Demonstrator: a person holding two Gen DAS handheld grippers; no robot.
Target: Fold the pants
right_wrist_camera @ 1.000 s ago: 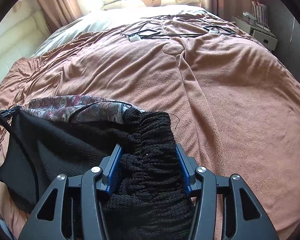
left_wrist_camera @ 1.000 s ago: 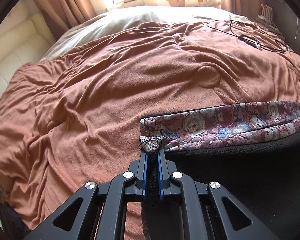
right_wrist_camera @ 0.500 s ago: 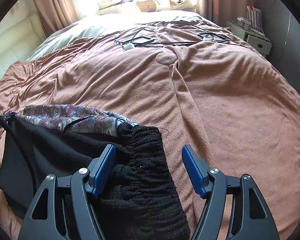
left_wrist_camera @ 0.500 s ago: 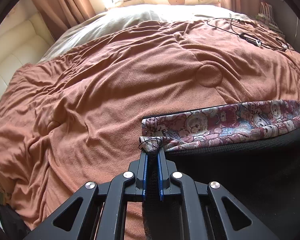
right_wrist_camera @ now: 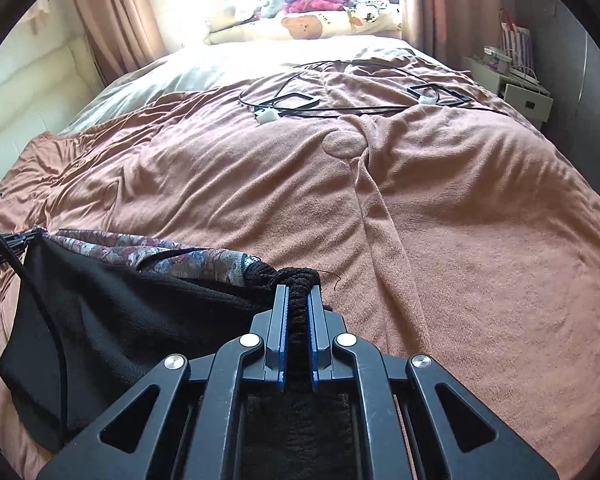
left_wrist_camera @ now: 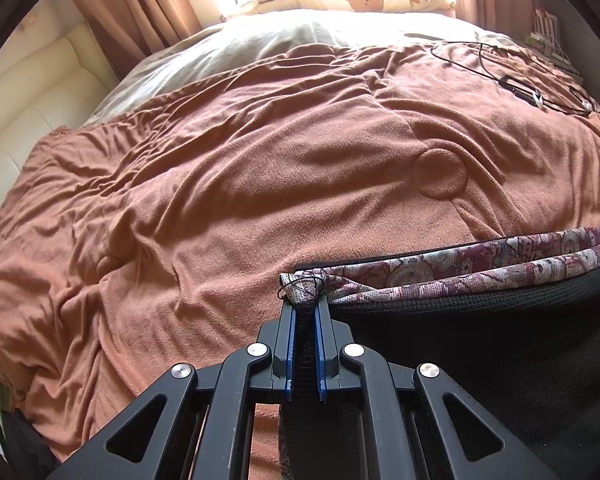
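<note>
The left hand-held gripper [left_wrist_camera: 305, 310] is pinching one corner of the black knit pants with the flowery red lining [left_wrist_camera: 480, 340], its blue fingers [left_wrist_camera: 289, 344] squeezed tight on the cloth. The right hand-held gripper [right_wrist_camera: 298, 300] is squeezing the bunched black waistband at the other corner. The pants are hanging stretched between them, just over the fuzzy orange-brown blanket [left_wrist_camera: 240, 184] on the bed.

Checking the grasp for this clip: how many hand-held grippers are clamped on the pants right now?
2. The left hand-held gripper pinches the pants at the patterned waistband corner; the right hand-held gripper pinches the bunched black knit at the opposite corner. Both are closed on fabric.
</note>
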